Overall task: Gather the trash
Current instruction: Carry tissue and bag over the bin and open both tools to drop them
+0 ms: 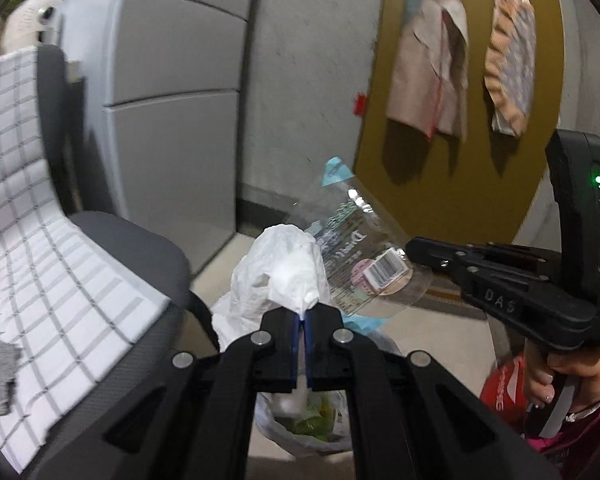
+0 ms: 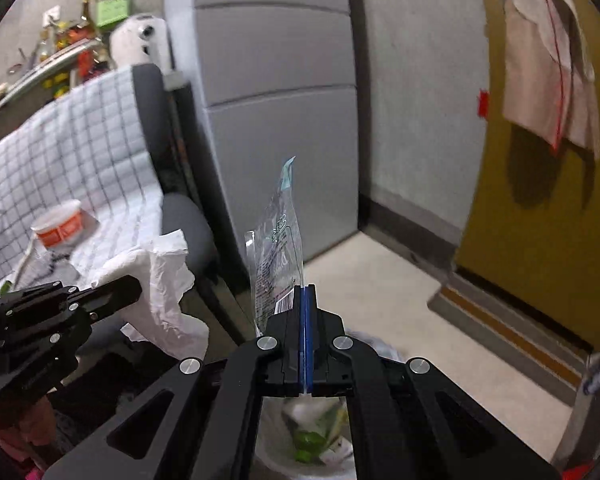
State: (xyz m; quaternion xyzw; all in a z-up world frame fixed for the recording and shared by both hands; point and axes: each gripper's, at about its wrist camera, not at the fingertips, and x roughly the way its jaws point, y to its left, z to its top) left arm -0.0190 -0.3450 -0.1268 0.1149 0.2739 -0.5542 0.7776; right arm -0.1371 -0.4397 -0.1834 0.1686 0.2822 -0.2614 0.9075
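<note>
My left gripper is shut on a crumpled white tissue, held in the air above a trash bin lined with a plastic bag. It also shows in the right wrist view, with the tissue hanging from it. My right gripper is shut on a clear plastic wrapper with printed text and a barcode, which stands up edge-on. In the left wrist view the right gripper holds the wrapper just right of the tissue. The bin holds green scraps and lies below both grippers.
A grey chair covered with a white checked cloth stands at the left. An orange-and-white cup and paper scraps lie on it. A grey cabinet, a yellow door with hanging clothes and a beige floor lie beyond.
</note>
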